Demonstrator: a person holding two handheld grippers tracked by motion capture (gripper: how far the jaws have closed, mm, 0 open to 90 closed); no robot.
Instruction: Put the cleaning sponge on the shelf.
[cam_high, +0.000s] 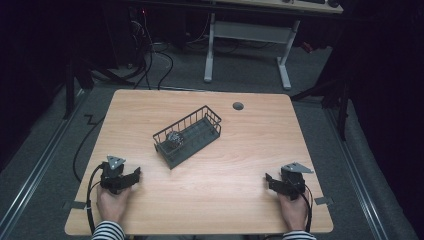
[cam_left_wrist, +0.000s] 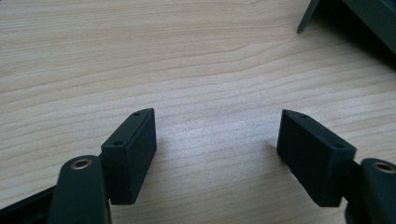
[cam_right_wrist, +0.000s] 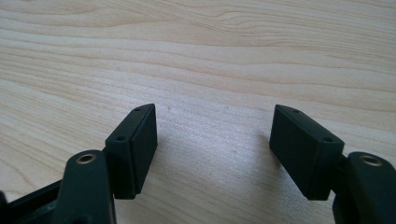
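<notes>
Wire basket (cam_high: 189, 135) – long axis diagonal, near-left to far-right.

Wire basket (cam_high: 189, 136) sits near centre of the surface (cam_high: 250, 145), set at a slant, small object (cam_high: 173, 137) inside its near-left end. Left gripper (cam_high: 135, 176) rests at near-left of the surface, right gripper (cam_high: 268, 180) at near-right, both well apart from basket. Round hole (cam_high: 238, 106) lies behind basket, to its right
</notes>
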